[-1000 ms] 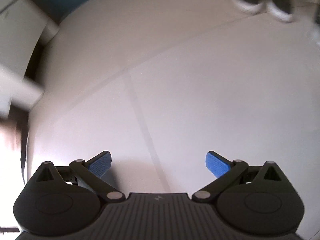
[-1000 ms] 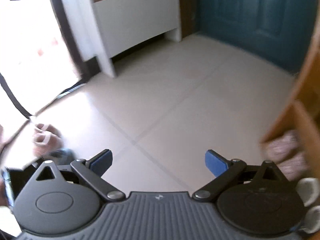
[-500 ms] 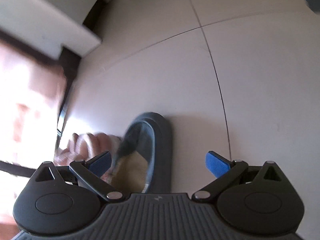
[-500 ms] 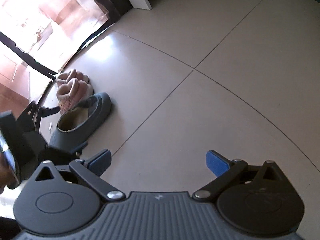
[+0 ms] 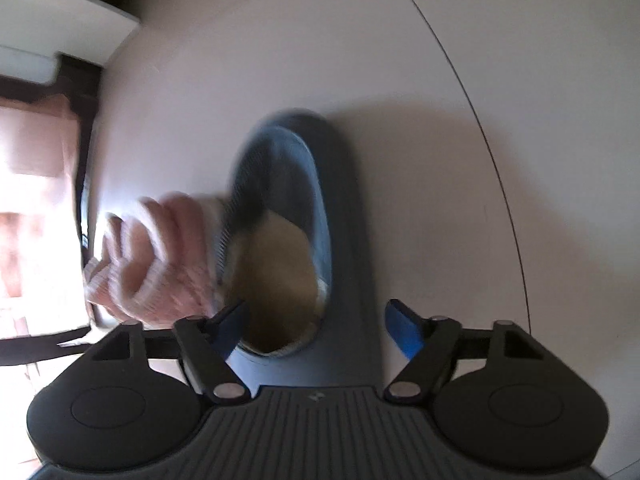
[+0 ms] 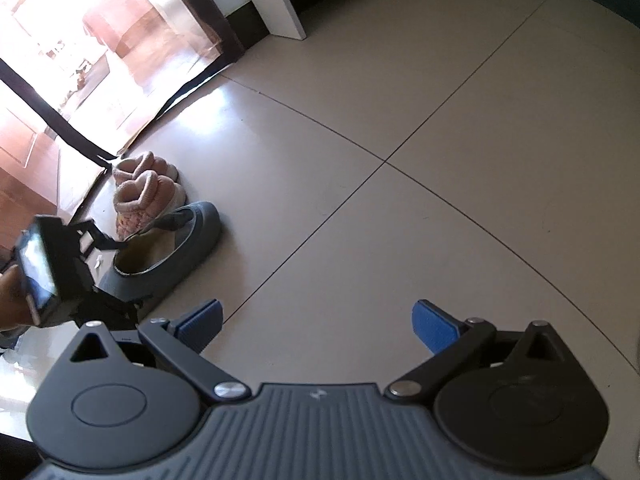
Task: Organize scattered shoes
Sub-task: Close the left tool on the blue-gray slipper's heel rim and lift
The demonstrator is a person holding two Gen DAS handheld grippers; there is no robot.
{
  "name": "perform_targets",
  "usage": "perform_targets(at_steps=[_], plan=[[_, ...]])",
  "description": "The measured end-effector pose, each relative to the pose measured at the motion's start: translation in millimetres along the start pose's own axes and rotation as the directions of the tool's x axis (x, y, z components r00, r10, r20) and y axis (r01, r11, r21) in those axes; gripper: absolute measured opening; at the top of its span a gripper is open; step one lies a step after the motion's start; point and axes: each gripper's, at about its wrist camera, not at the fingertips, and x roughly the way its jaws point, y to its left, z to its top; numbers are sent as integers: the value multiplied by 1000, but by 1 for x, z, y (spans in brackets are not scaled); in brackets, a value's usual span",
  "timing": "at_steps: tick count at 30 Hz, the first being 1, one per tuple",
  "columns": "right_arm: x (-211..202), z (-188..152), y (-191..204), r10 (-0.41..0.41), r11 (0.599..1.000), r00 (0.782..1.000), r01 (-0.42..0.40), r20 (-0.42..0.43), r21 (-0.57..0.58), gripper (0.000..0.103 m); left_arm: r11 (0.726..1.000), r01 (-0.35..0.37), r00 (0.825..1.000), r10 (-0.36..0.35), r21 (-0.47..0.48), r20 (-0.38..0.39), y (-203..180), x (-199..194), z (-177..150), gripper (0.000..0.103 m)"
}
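Note:
A dark blue-grey slipper (image 5: pixel 344 264) with a tan insole lies on the tiled floor, its toe pointing away. My left gripper (image 5: pixel 316 326) straddles its heel end, and the jaws are closing with the slipper between them. The pads look close to its sides, but I see no firm press. A pink fluffy slipper (image 5: pixel 152 256) lies against its left side, blurred. In the right wrist view the same blue-grey slipper (image 6: pixel 192 236) and the pink fluffy pair (image 6: pixel 146 192) lie at the left, with my left gripper (image 6: pixel 124 276) over the heel. My right gripper (image 6: pixel 318 322) hangs open above bare tile, nothing between its fingers.
A dark door threshold (image 6: pixel 80 140) runs behind the slippers, with a sunlit wooden floor beyond it. A white cabinet leg (image 6: pixel 280 0) stands at the back. A person's hand (image 6: pixel 12 296) holds the left gripper. Open tile stretches to the right.
My left gripper has come down and forward over the blue-grey slipper, and its jaws have narrowed around the heel. The right gripper dropped earlier and has since held still, open.

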Motion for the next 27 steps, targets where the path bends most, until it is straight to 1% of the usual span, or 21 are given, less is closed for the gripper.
perform_targets(at_steps=[1,2,4,8,11,14,15,17,20,22,23,25,27], plan=[[0,0,2,2,1000,1000,-2,-2,-7,101,999,7,1000,-7,-33,9,1,3,-2,40],[1,1,4,3,1000,1000,-3,-2,-10,101,998,30,999,-29,-56,18,2,3,-3,28],[-3,1,6,5,1000,1000,-5,10,-14,101,989,109,994,-106,-104,39,10,4,-2,16],[-13,2,2,2,1000,1000,-1,28,-8,101,975,168,984,-157,-144,86,12,-2,3,15],[-16,3,-2,-9,1000,999,9,36,6,101,969,216,971,-201,-119,131,-3,-13,12,15],[-31,2,-8,-41,999,996,42,77,-1,101,952,287,948,-266,-105,176,-17,-25,24,14],[-35,1,-9,-50,999,995,51,88,-8,101,947,312,936,-291,-82,199,-25,-32,31,14],[-47,-3,-13,-81,996,989,86,121,-32,101,941,335,921,-318,-39,226,-39,-42,44,14],[-63,-15,-25,-147,987,977,156,154,-49,101,928,368,898,-369,49,241,-73,-59,83,14],[-74,-22,-42,-193,981,967,196,166,-1,101,918,385,885,-396,94,243,-96,-66,112,14],[-78,-24,-48,-201,979,965,200,169,26,101,916,388,882,-402,105,247,-106,-68,123,14],[-89,-31,-70,-206,975,962,185,182,123,101,916,385,875,-401,114,271,-129,-76,155,14],[-97,-35,-83,-216,968,956,182,201,172,101,916,384,869,-402,118,288,-146,-83,181,14]])
